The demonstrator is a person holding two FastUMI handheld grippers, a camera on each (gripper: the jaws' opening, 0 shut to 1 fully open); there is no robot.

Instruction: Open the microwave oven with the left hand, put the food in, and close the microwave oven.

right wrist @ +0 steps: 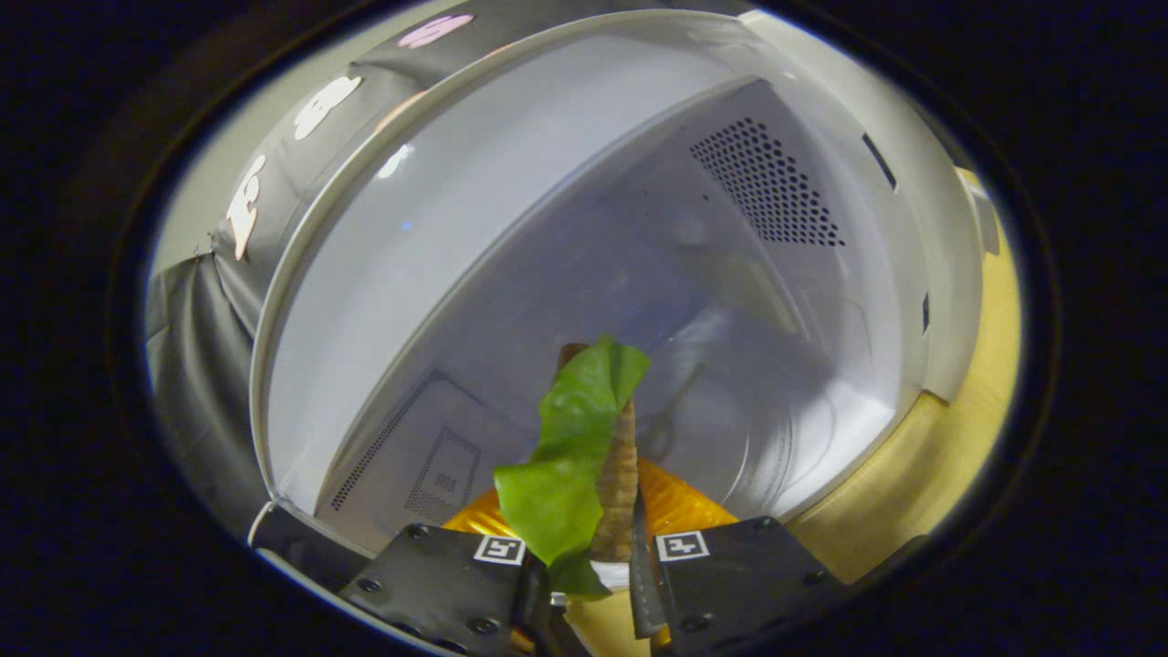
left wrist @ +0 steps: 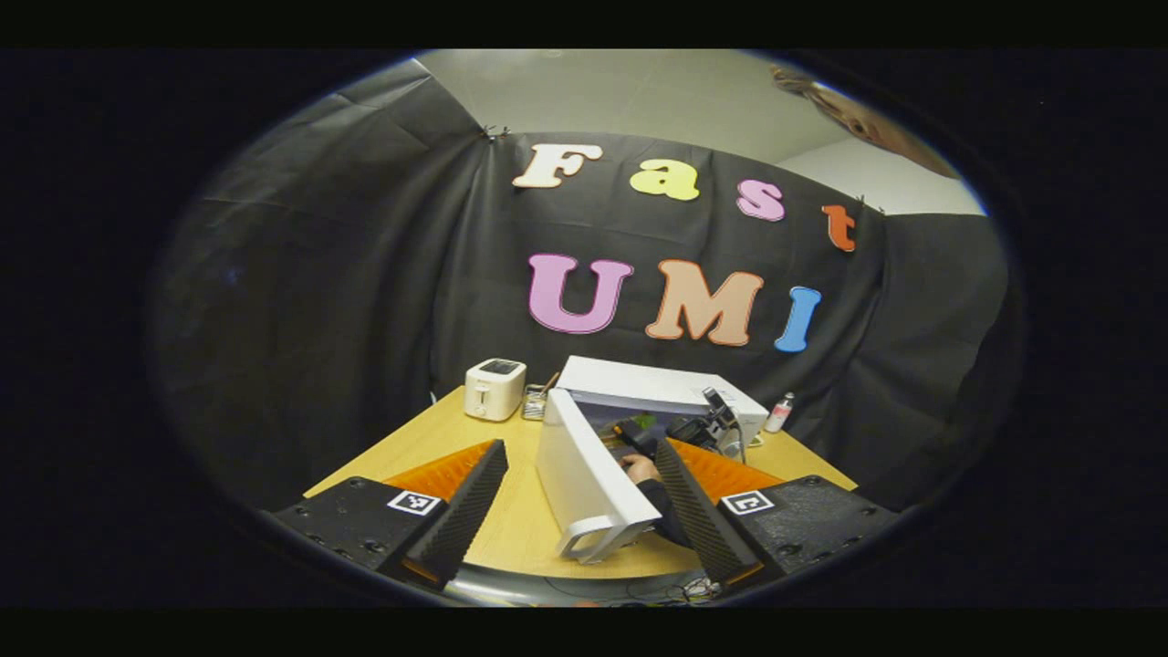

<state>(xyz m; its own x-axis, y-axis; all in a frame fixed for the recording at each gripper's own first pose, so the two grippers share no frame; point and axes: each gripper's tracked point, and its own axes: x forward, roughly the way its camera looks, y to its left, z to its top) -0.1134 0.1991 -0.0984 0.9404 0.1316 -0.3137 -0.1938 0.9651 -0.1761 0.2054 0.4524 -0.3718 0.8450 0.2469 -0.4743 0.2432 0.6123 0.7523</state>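
Note:
In the left gripper view the white microwave [left wrist: 657, 383] stands on the wooden table [left wrist: 420, 438], its door [left wrist: 584, 474] swung wide open toward me with the handle [left wrist: 598, 538] lowest. My left gripper [left wrist: 579, 447] is open and holds nothing; its fingers stand either side of the door, a little back from it. A hand [left wrist: 641, 469] holds the right gripper [left wrist: 703, 429] at the oven's mouth. In the right gripper view my right gripper [right wrist: 589, 547] is shut on the food [right wrist: 570, 438], a green leaf over a brown slice, held inside the cavity [right wrist: 511, 210] above the glass turntable [right wrist: 794, 438].
A white toaster [left wrist: 495, 388] stands left of the microwave, with a small utensil holder [left wrist: 537, 401] between them. A little bottle [left wrist: 781, 412] stands at the oven's right. Bare tabletop lies to the left of the open door.

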